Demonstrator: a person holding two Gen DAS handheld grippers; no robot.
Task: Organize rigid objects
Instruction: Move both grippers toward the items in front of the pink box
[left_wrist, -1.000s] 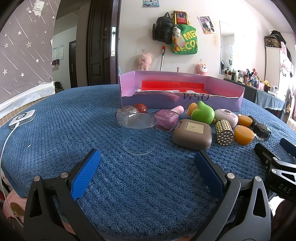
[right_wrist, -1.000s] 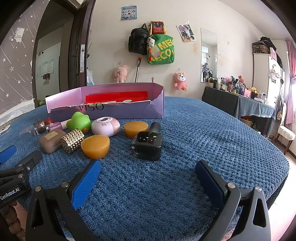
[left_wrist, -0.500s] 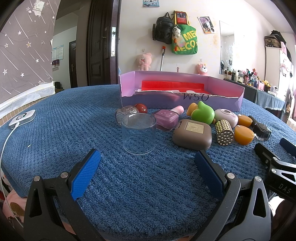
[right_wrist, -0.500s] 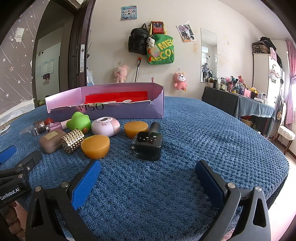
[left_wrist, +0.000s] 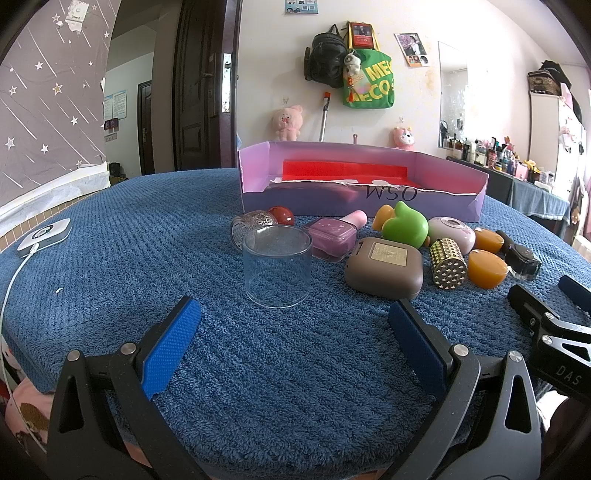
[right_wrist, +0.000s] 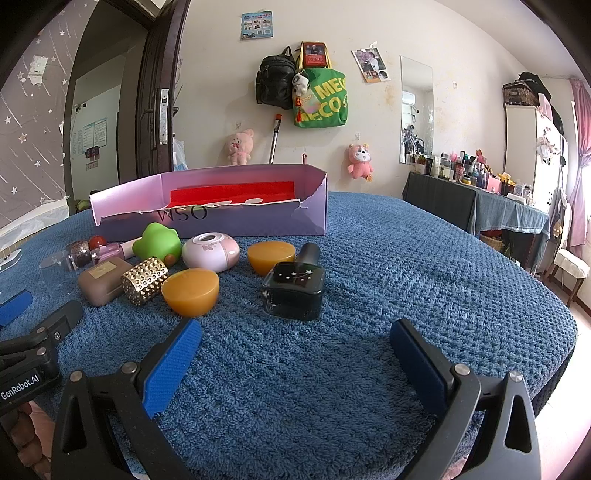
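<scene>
A cluster of small rigid items lies on the blue towel in front of a purple cardboard box (left_wrist: 362, 201) with a red lining. Nearest my left gripper (left_wrist: 295, 343) stands a clear plastic cup (left_wrist: 277, 266), a little ahead of the open, empty fingers. Beside it lie a brown case (left_wrist: 384, 267), a pink polish bottle (left_wrist: 332, 236), a green toy (left_wrist: 404, 229) and a gold studded cylinder (left_wrist: 447, 263). My right gripper (right_wrist: 295, 354) is open and empty, with a black polish bottle (right_wrist: 295, 288) just ahead and an orange half-sphere (right_wrist: 190, 291) to its left.
A white charger puck with its cable (left_wrist: 44, 236) lies at the towel's left edge. The towel drops off at the right edge (right_wrist: 554, 332), beside a dark side table crowded with bottles (right_wrist: 476, 192). The left gripper's body (right_wrist: 33, 347) shows low at the left of the right wrist view.
</scene>
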